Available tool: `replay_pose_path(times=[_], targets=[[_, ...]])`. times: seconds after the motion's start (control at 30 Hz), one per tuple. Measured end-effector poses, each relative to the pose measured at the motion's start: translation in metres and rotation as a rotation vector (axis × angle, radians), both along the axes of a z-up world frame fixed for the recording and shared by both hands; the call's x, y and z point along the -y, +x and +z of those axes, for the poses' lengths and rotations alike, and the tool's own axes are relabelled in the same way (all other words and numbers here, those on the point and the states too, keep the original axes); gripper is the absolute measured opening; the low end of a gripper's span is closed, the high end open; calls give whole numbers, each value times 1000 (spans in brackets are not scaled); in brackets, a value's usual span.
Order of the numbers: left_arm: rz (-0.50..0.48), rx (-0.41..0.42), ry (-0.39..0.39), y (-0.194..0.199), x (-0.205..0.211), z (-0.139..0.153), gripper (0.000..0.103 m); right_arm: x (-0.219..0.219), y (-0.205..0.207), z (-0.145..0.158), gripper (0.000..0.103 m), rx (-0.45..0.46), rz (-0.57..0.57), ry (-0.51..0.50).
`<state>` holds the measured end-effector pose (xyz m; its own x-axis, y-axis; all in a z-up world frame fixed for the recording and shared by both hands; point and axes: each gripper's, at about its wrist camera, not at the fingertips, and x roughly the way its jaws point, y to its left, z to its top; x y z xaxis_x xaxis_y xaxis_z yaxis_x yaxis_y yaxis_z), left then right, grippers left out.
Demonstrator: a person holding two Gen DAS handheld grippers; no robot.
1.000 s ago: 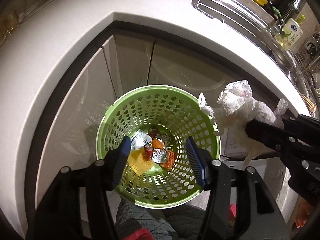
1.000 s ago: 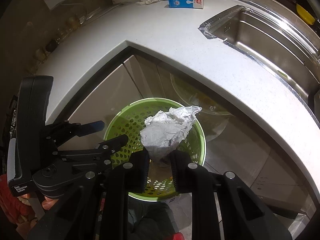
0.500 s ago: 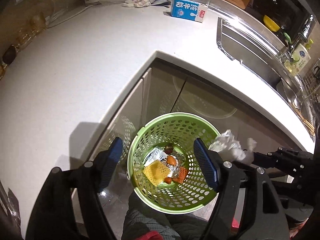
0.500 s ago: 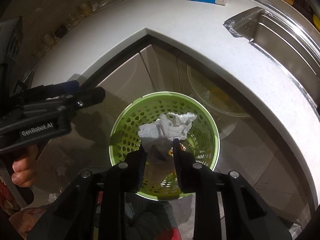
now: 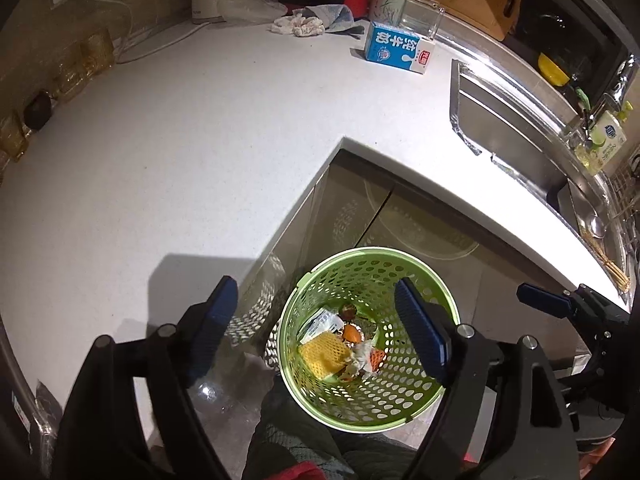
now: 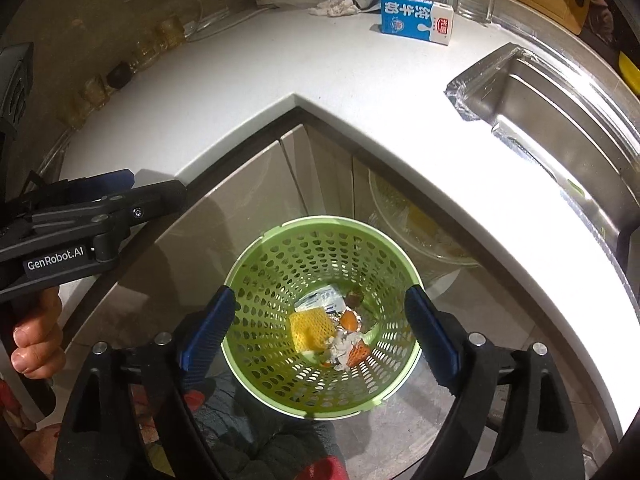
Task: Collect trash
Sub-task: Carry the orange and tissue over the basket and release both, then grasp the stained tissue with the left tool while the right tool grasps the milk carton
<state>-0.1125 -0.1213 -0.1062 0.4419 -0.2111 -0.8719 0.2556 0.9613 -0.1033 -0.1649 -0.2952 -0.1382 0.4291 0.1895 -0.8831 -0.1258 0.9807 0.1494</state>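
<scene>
A green perforated basket (image 5: pixel 380 396) (image 6: pixel 280 272) stands on the floor in front of the counter corner. At its bottom lie a yellow foam net (image 5: pixel 322 354) (image 6: pixel 310 328), a crumpled white paper (image 5: pixel 362 354) (image 6: pixel 344 344), a wrapper and orange bits. My right gripper (image 6: pixel 320 300) hangs above the basket, its jaws opening wide with nothing held between them. My left gripper (image 5: pixel 314 296) is higher and off to the basket's left, its jaws also opening and empty. Each gripper shows in the other's view: the right gripper (image 5: pixel 544 304) and the left gripper (image 6: pixel 120 196).
On the white counter (image 5: pixel 160 160) lie a blue milk carton (image 5: pixel 398 52) (image 6: pixel 416 20) and a crumpled rag (image 5: pixel 298 26) (image 6: pixel 334 7). A steel sink (image 5: pixel 520 136) (image 6: pixel 560 112) is at the right. Cups, a kettle and a cutting board line the back wall. A hand (image 6: pixel 36 340) holds the left gripper's handle.
My right gripper opened and let go of the crumpled white paper, which dropped into the basket. My left gripper rose, drew back toward the counter and opened wider.
</scene>
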Motion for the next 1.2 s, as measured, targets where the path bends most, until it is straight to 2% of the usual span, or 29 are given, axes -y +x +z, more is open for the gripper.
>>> replay_pose_path(times=[0.17, 0.4, 0.67, 0.93, 1.13, 1.2], targets=[[-27, 36, -21, 20, 4, 21, 85, 15, 12, 23, 97, 70, -37, -3], [-110, 91, -34, 72, 11, 39, 94, 47, 58, 48, 99, 156, -34, -31], [-223, 145, 19, 171, 18, 45, 95, 69, 148, 66, 100, 204, 157, -175], [-235, 120, -57, 291, 31, 28, 95, 85, 252, 71, 100, 187, 307, -200], [-274, 120, -52, 358, 58, 5, 95, 76, 315, 68, 100, 163, 465, -256], [-282, 114, -60, 377, 67, -1, 95, 72, 332, 66, 100, 152, 529, -303]])
